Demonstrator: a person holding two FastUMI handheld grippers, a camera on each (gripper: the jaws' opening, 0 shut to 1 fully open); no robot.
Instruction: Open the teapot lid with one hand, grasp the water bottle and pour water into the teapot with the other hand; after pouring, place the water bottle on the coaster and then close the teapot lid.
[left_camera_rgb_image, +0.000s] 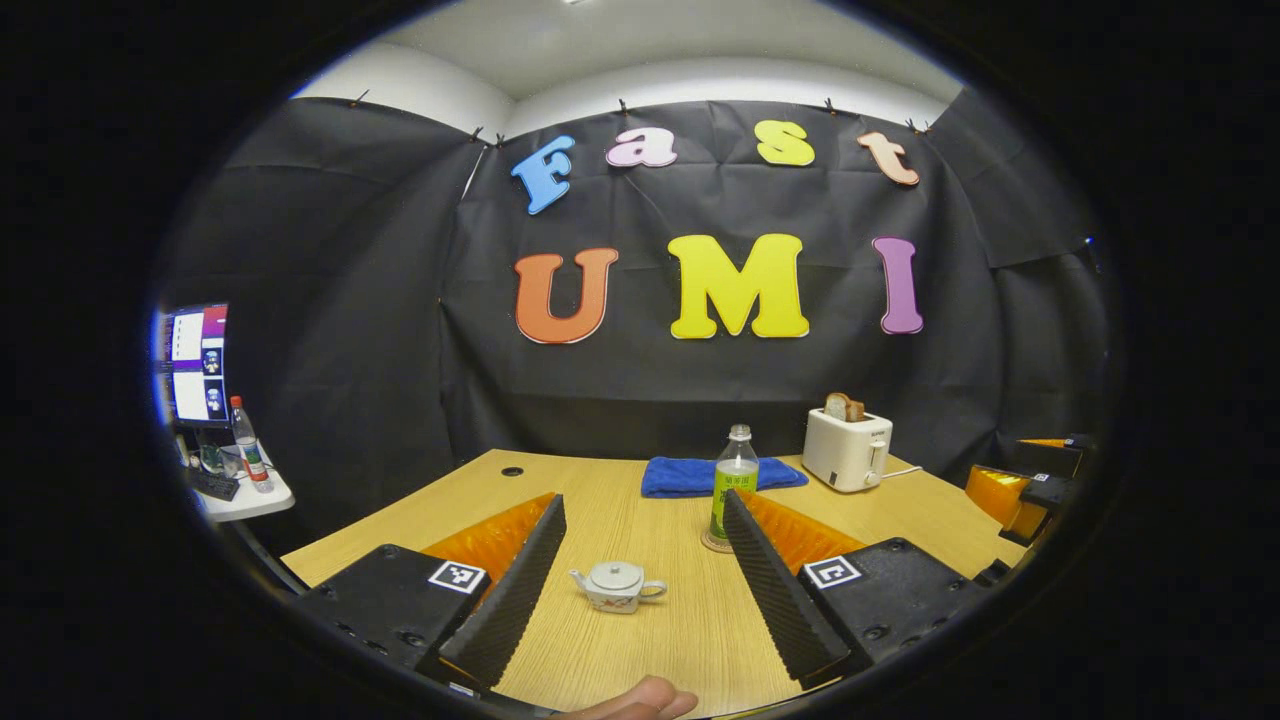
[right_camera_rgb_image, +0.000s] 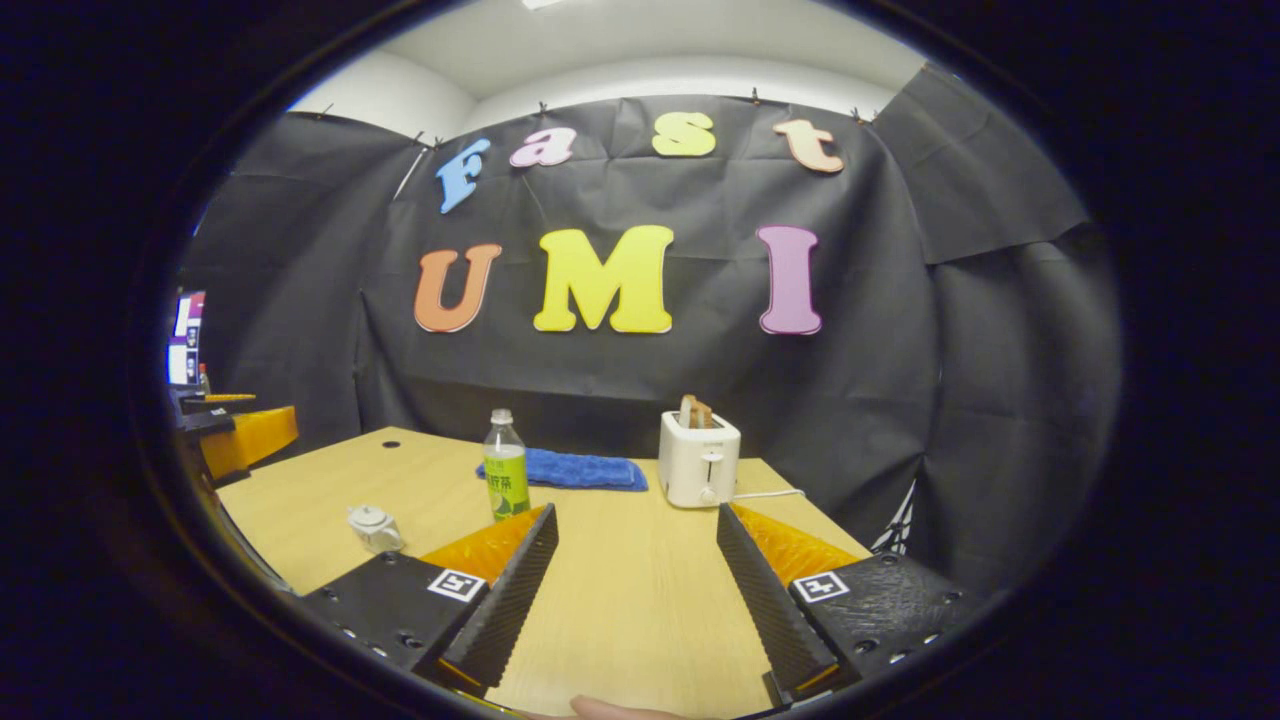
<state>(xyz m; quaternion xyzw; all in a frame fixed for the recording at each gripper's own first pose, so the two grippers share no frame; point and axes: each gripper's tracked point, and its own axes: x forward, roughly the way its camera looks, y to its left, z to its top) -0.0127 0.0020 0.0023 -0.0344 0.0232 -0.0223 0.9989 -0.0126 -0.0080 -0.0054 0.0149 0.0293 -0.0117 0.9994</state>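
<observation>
In the left gripper view, the left gripper is seen at the bottom with its two fingers spread wide apart, and nothing is held between them. A small white teapot is seen on the wooden table, in the gap between the two fingers but not touched by either one. Its lid is shut on top. Farther back, a water bottle with a green label is stood upright on a round coaster, just behind the tip of one finger. A blue cloth is laid flat behind the bottle, and a white toaster with bread in it is set near the cloth. The right gripper is seen far off at the edge of the table; how wide it is open cannot be told. A fingertip of a person is seen at the very bottom. In the right gripper view, the right gripper is also held wide open over bare table, with nothing gripped. The teapot is seen off to one side, well apart from the fingers. The water bottle is stood just behind one finger, with the blue cloth and the toaster farther back. The left gripper is seen at the far edge.
</observation>
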